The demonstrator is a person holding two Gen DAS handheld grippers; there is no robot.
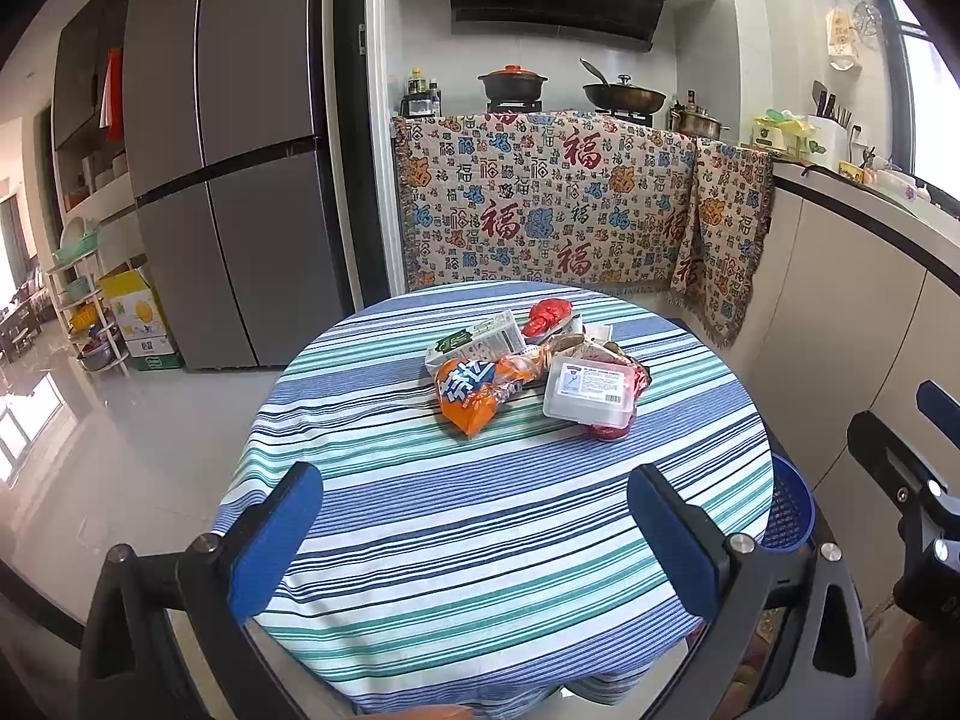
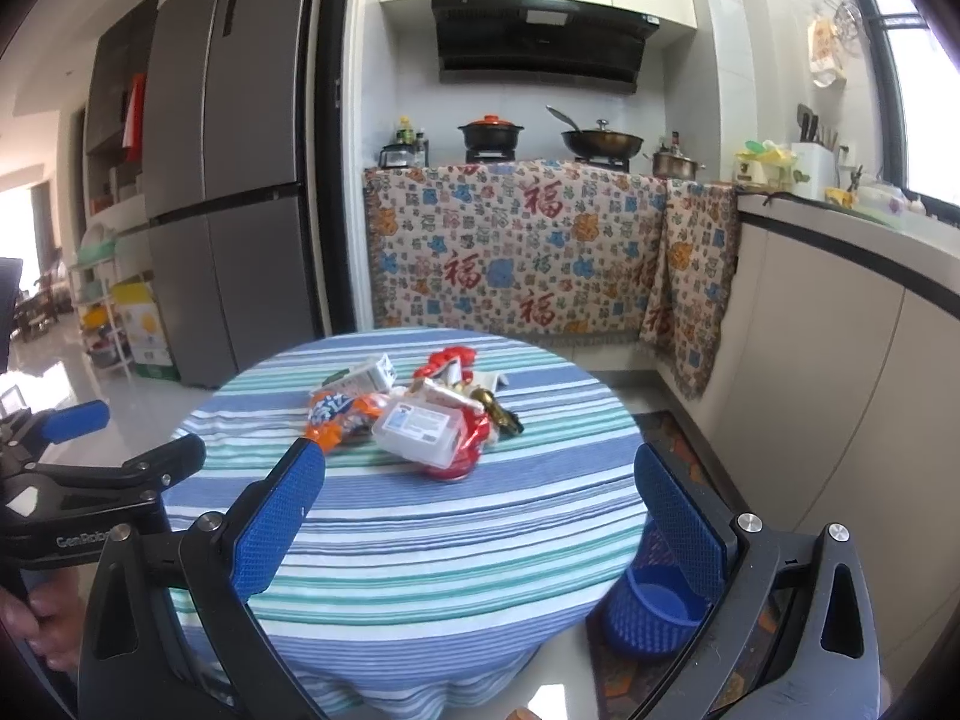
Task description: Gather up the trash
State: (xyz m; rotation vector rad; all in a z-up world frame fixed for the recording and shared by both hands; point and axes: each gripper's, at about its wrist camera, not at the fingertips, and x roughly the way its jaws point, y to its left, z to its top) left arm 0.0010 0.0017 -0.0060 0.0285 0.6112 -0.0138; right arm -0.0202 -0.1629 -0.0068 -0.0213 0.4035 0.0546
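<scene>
Hovering above the near edge of a round table (image 1: 480,540) with a striped cloth, the left gripper (image 1: 474,540) has its blue-padded fingers spread wide with nothing between them. The right gripper (image 2: 480,516) is held beside it, equally wide apart and empty, above the same near edge. Ahead of both grippers, near the middle of the table, lies a small heap of trash: an orange snack bag (image 1: 471,393) on the left side, a clear plastic box (image 1: 591,390) with a white label to its right, a white carton (image 1: 477,343) behind the bag, and a red wrapper (image 1: 546,312) farthest away. The pieces touch and overlap. A blue basket (image 2: 654,594) stands on the floor just beside the table, below the right gripper's right finger.
</scene>
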